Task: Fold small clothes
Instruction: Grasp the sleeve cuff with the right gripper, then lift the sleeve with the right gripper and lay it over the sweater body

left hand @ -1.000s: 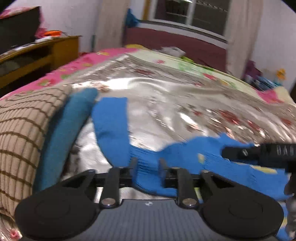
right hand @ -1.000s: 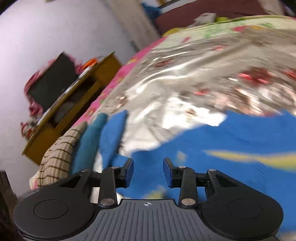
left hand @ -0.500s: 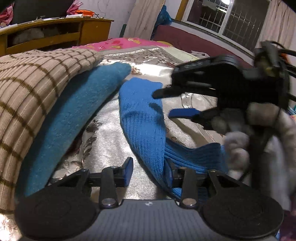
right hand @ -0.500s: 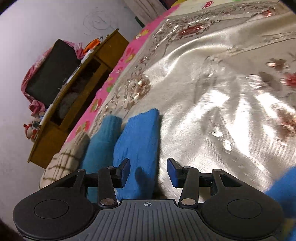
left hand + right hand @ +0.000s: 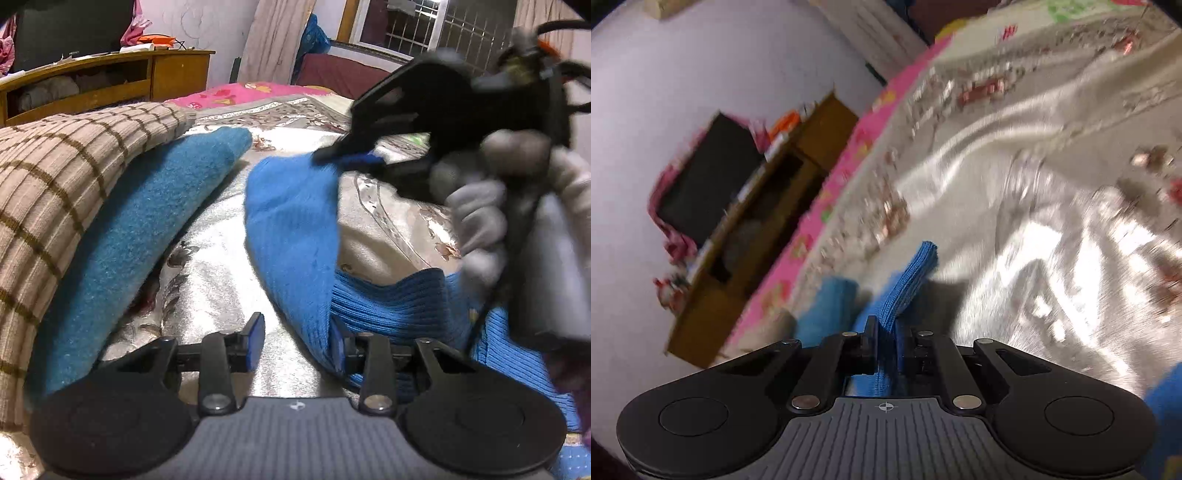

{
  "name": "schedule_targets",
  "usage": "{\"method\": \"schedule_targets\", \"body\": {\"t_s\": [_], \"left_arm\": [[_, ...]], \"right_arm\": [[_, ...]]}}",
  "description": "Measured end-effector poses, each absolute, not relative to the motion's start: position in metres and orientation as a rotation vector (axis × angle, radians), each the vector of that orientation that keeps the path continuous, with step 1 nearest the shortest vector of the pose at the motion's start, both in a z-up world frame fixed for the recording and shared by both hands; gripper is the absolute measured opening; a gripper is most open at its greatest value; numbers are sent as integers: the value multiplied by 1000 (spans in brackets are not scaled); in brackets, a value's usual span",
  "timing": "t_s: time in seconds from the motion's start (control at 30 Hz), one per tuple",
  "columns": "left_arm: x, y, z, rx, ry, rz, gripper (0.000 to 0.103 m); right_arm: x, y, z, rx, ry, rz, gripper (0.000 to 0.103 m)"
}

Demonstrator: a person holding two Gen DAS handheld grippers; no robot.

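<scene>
A bright blue knit sweater lies on the silver bedspread [image 5: 221, 280], its sleeve [image 5: 291, 229] stretched away from me. My right gripper [image 5: 886, 332] is shut on the sleeve's cuff end [image 5: 908, 280], which stands up pinched between its pads. In the left wrist view the right gripper [image 5: 332, 155], held by a gloved hand [image 5: 480, 206], holds that cuff just above the bed. My left gripper [image 5: 297, 332] sits low near the ribbed hem [image 5: 399, 299]. Its jaws are opening, the sleeve's edge rests against the right finger, and only bedspread shows in the gap.
A teal cloth [image 5: 147, 229] and a beige checked garment [image 5: 55, 166] lie folded at the left, next to the sleeve. A wooden cabinet [image 5: 110, 85] stands beyond the bed's left edge. A pink sheet [image 5: 849, 155] borders the bedspread.
My right gripper swept left across the bed to the sleeve's end and closed on the cuff. My left gripper sank towards the bed near the hem.
</scene>
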State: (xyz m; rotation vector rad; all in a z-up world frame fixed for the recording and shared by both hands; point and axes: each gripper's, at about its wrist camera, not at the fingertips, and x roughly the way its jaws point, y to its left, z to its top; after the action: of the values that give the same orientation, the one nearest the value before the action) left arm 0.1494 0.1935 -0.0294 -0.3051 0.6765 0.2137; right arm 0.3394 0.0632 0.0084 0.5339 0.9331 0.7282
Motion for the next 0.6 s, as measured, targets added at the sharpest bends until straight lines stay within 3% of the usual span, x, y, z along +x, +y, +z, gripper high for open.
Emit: {"method": "schedule_targets", "body": {"t_s": [0.13,0.37,0.6], "left_arm": [[149,188,-27,-289,662,201,53],[149,163,-22,-211,650,100,59],[148,123,-22,-33,665,-2,62]], "right_arm": [[317,14,45,602,823,722,9],[250,-110,90,615,632,569,9],[186,-223,47,664,626,263,9]]}}
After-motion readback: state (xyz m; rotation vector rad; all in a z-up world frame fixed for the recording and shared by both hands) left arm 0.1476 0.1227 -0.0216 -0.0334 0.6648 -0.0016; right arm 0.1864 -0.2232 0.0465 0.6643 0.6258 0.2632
